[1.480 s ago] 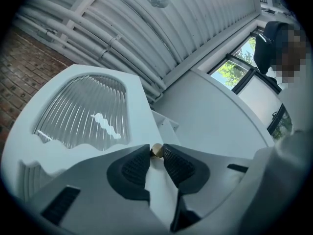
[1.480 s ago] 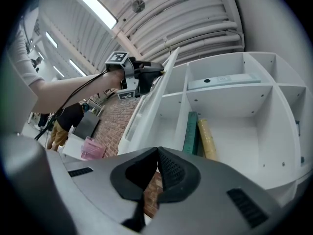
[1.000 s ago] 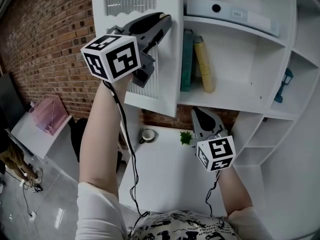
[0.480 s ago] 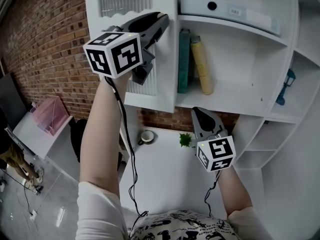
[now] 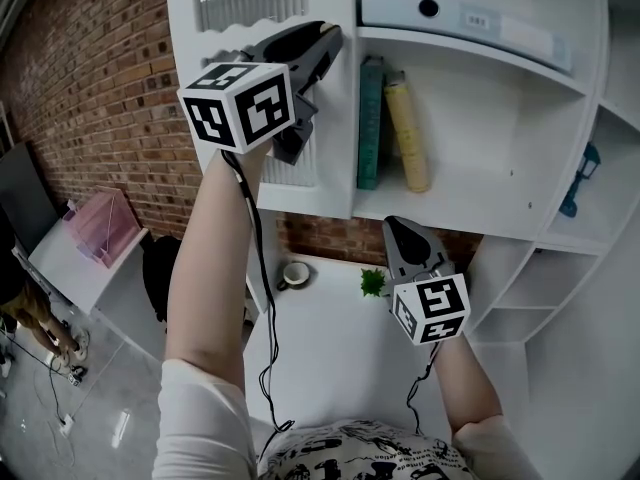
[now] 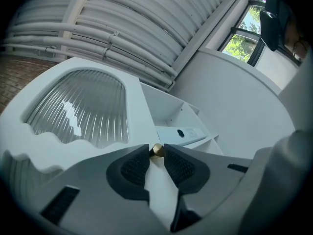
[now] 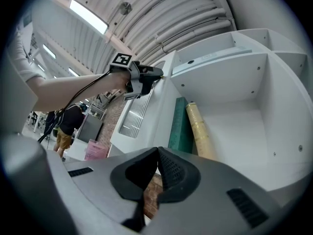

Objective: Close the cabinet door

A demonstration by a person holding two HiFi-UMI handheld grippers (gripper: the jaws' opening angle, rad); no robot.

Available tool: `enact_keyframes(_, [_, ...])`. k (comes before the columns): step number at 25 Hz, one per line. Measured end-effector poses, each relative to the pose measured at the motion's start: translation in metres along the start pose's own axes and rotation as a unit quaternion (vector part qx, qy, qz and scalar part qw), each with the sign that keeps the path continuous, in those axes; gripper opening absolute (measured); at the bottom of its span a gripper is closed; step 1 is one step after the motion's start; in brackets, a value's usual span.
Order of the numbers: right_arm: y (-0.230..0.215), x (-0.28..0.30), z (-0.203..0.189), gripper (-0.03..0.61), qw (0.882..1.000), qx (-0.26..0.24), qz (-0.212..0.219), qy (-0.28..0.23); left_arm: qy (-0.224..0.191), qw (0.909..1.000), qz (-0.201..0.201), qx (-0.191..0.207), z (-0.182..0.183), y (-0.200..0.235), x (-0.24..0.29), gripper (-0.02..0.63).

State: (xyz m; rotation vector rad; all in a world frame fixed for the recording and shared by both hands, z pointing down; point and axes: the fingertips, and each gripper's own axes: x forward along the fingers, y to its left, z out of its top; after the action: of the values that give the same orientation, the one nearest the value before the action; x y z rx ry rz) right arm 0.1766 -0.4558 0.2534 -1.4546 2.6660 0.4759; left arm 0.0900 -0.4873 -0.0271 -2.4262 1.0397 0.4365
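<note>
Your left gripper (image 5: 328, 36) pinches knob (image 6: 157, 150) at 12 o'clock; cabinet door (image 5: 335, 148) open, swing remains; right gripper (image 5: 398, 230) closed, empty.

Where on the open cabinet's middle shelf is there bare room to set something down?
The middle shelf is bare from the yellow roll across to the right wall. Its left end is crowded: the green book, the roll, and the door whose knob the left gripper clamps.
</note>
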Motion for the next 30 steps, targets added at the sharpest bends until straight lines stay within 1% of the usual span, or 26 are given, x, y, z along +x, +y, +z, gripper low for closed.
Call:
enact_keyframes(4, [-0.004,-0.005,-0.003,0.015,1.0,0.001,-0.006,0.003,-0.011,0.9999,-0.002,-0.006,-0.001,0.0,-0.002,0.103])
enact_keyframes(8, [-0.004,-0.009,-0.005,0.015,1.0,0.001,-0.008,0.008,-0.025,0.9995,0.014,-0.01,0.0,0.0,-0.002,0.103])
enact_keyframes(13, [0.005,-0.015,-0.003,0.015,1.0,-0.002,-0.011,0.009,-0.048,0.9974,0.014,-0.052,0.004,-0.004,-0.01,0.103])
enact_keyframes(14, [0.007,-0.017,-0.001,0.015,1.0,-0.004,-0.012,0.008,-0.046,0.9976,0.017,-0.049,0.004,-0.006,-0.013,0.106])
enact_keyframes(17, [0.017,-0.024,0.004,0.015,1.0,-0.006,-0.017,0.001,-0.019,0.9994,0.027,-0.005,-0.002,-0.016,-0.026,0.14])
enact_keyframes(18, [0.021,-0.026,0.006,0.015,1.0,-0.007,-0.019,-0.001,-0.016,0.9995,0.028,0.004,-0.001,-0.02,-0.032,0.141])
enact_keyframes(20, [0.031,-0.031,0.008,0.015,1.0,-0.011,-0.019,0.0,-0.021,0.9995,0.025,0.005,0.003,-0.026,-0.045,0.138])
enact_keyframes(23, [0.048,-0.035,0.011,0.015,1.0,-0.015,-0.017,0.005,-0.03,0.9994,0.017,-0.007,0.01,-0.035,-0.065,0.123])
enact_keyframes(26, [0.063,-0.038,0.017,0.015,1.0,-0.013,-0.019,0.004,-0.029,0.9995,0.003,-0.014,0.012,-0.046,-0.084,0.113])
enact_keyframes(30, [0.084,-0.039,0.024,0.015,1.0,-0.009,-0.03,0.0,-0.023,0.9993,-0.018,-0.024,0.003,-0.053,-0.117,0.045])
